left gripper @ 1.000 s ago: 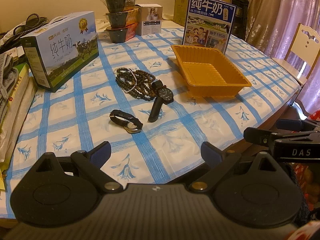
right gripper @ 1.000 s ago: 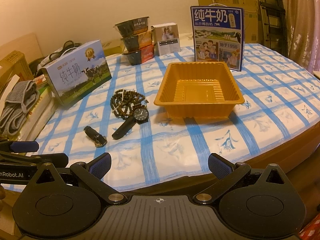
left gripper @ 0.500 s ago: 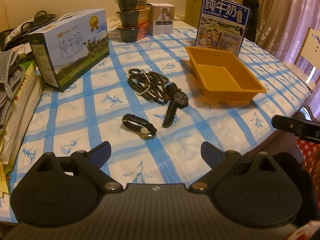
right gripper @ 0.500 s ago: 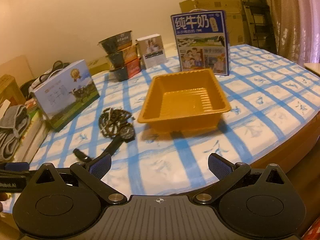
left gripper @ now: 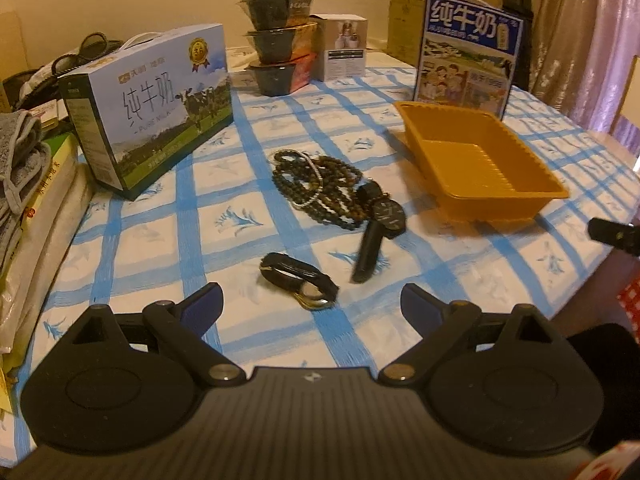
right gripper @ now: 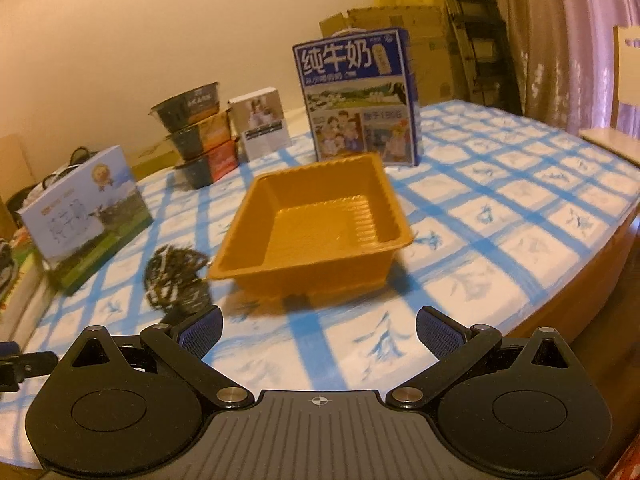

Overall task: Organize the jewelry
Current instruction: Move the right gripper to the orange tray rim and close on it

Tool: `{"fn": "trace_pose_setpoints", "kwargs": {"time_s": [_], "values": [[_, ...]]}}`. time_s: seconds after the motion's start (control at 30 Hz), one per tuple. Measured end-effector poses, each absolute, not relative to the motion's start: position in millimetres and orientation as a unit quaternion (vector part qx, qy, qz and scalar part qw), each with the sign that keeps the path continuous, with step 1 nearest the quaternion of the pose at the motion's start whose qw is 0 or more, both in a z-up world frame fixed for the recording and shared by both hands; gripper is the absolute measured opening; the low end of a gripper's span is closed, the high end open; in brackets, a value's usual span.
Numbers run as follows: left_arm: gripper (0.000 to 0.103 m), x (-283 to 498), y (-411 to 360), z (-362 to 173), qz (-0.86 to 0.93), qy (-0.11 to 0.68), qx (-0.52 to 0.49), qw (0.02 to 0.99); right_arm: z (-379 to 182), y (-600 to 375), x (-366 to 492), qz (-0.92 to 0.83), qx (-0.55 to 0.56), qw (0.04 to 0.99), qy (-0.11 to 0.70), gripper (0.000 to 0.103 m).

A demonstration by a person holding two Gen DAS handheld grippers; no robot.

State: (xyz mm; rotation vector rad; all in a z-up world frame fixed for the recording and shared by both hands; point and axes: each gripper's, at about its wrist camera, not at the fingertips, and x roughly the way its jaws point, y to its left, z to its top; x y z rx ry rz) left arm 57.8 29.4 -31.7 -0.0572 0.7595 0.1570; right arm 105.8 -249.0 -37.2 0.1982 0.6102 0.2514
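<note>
Checked tablecloth (left gripper: 192, 204) is slick, so your spread, empty left tongs (left gripper: 311, 300) may skid the small watch (left gripper: 298, 276), while your right tongs (right gripper: 318, 326), also spread, could nudge the light orange tray (right gripper: 256, 208).

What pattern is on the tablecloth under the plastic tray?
White tablecloth with a blue grid and small blue flower sprigs, clearest in the left wrist view.
</note>
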Motion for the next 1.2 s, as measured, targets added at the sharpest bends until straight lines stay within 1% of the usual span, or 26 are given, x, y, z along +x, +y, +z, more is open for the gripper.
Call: {"fn": "trace_pose_setpoints", "kwargs": {"time_s": [0.03,0.07,0.13,0.23,0.33,0.4,0.47,0.53,0.9,0.97,1.1,1.17,1.2], "values": [[0.092,61,31,-35,0.081,0.371,-0.029,0.924,-39,-250,108,0.12,0.098,0.943,0.295,0.101],[0.092,65,33,-38,0.085,0.373,-0.032,0.924,-43,-253,112,0.118,0.102,0.943,0.296,0.094],[0.091,71,35,-43,0.093,0.375,-0.036,0.921,-51,-257,121,0.113,0.108,0.941,0.3,0.087],[0.09,78,38,-49,0.1,0.377,-0.038,0.92,-61,-262,132,0.105,0.117,0.942,0.298,0.085],[0.09,86,39,-53,0.107,0.378,-0.035,0.919,-66,-268,142,0.097,0.129,0.948,0.273,0.083],[0.09,90,40,-55,0.11,0.379,-0.039,0.918,-70,-272,151,0.088,0.142,0.951,0.261,0.079],[0.09,93,41,-57,0.11,0.378,-0.043,0.918,-73,-274,162,0.08,0.147,0.953,0.254,0.072],[0.09,96,41,-60,0.112,0.375,-0.042,0.919,-77,-277,171,0.07,0.149,0.955,0.246,0.068],[0.089,117,47,-79,0.126,0.378,-0.056,0.915,-111,-293,219,0.037,0.183,0.962,0.201,0.054],[0.088,121,46,-82,0.125,0.381,-0.054,0.914,-117,-292,227,0.037,0.188,0.961,0.199,0.048],[0.088,126,47,-85,0.126,0.383,-0.058,0.913,-125,-289,239,0.037,0.197,0.96,0.194,0.04],[0.087,127,47,-86,0.125,0.384,-0.059,0.913,-127,-287,243,0.037,0.199,0.959,0.197,0.033],[0.087,128,47,-86,0.126,0.385,-0.06,0.912,-129,-287,244,0.039,0.201,0.959,0.198,0.032]]}}
